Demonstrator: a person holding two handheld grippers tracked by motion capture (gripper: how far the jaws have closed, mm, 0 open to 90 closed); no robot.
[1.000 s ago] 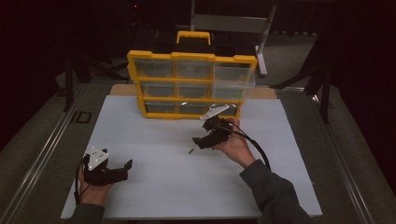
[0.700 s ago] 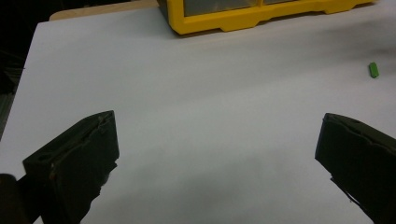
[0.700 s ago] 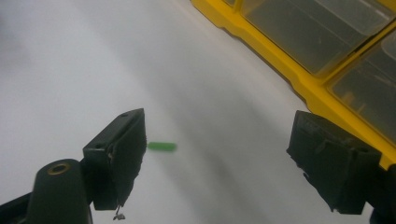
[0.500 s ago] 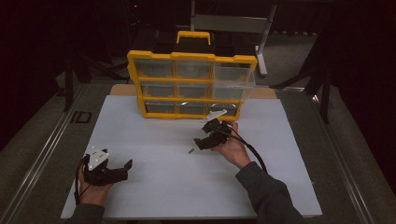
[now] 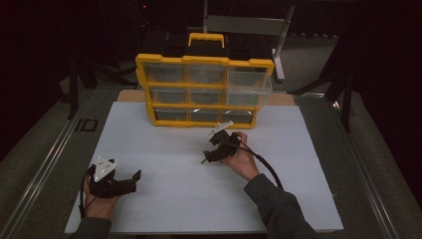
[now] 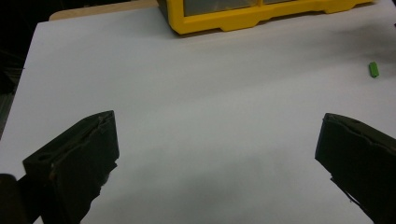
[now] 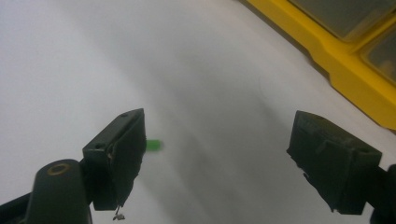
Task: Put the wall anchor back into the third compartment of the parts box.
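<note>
A small green piece (image 5: 203,162) lies on the white sheet (image 5: 164,144) in front of a yellow drawer organizer (image 5: 204,107). My right gripper (image 5: 209,148) hovers just right of the piece, open and holding nothing. In the right gripper view the green piece (image 7: 155,145) peeks out beside the left jaw of that right gripper (image 7: 219,121), and the jaws stand wide apart. My left gripper (image 5: 135,181) rests open near the front left of the sheet. In the left gripper view, this left gripper (image 6: 217,126) points across bare sheet, with the green piece (image 6: 373,69) far off at the right.
The organizer's top right clear drawer (image 5: 249,87) is pulled out toward me. Its yellow base (image 6: 261,16) runs along the top of the left gripper view and its corner (image 7: 355,70) crosses the right gripper view. Dark metal rails (image 5: 45,154) flank the table.
My right gripper has moved a little left and toward me, closer to the green piece. The left gripper has stayed still.
</note>
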